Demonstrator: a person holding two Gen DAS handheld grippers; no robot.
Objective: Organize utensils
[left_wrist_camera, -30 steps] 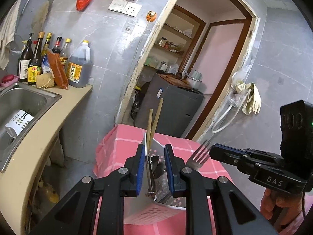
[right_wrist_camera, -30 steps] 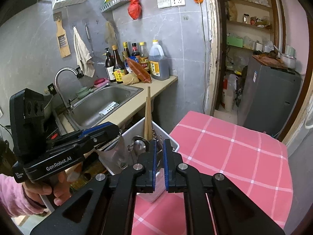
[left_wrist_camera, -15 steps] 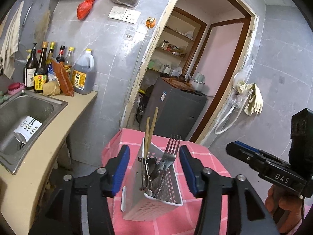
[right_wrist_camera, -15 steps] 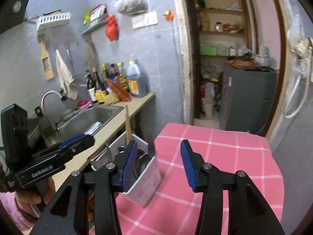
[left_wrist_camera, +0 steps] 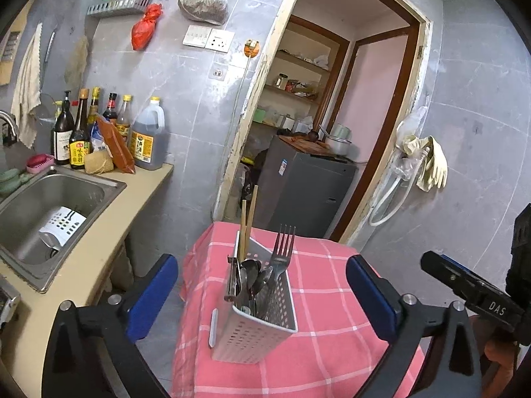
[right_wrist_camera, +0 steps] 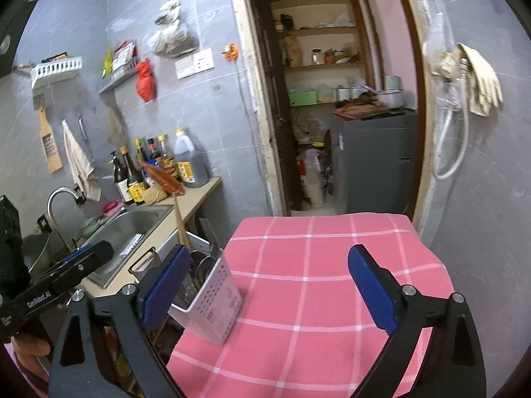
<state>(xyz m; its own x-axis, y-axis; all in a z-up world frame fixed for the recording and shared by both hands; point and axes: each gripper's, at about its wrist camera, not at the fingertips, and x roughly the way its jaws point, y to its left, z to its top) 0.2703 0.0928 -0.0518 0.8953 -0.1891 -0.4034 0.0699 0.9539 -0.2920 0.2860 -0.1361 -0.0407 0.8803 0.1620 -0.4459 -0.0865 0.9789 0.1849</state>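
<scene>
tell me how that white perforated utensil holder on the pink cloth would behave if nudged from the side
The utensil holder looks like thin perforated plastic, so probably light. The fork and chopsticks stand well above its rim, so it is likely top-heavy and apt to tip. On the loose checked tablecloth it may drag the fabric rather than slide.

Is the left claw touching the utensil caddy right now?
Apart. The left wrist view shows the left claw opening, with pink cloth visible between each pad and the utensil caddy.

Your way is open across the pink checked tablecloth (right_wrist_camera: 332, 265) to the right; the utensil caddy (left_wrist_camera: 255, 315) crowds its left edge, the sink counter (left_wrist_camera: 99, 248) close beyond.
</scene>
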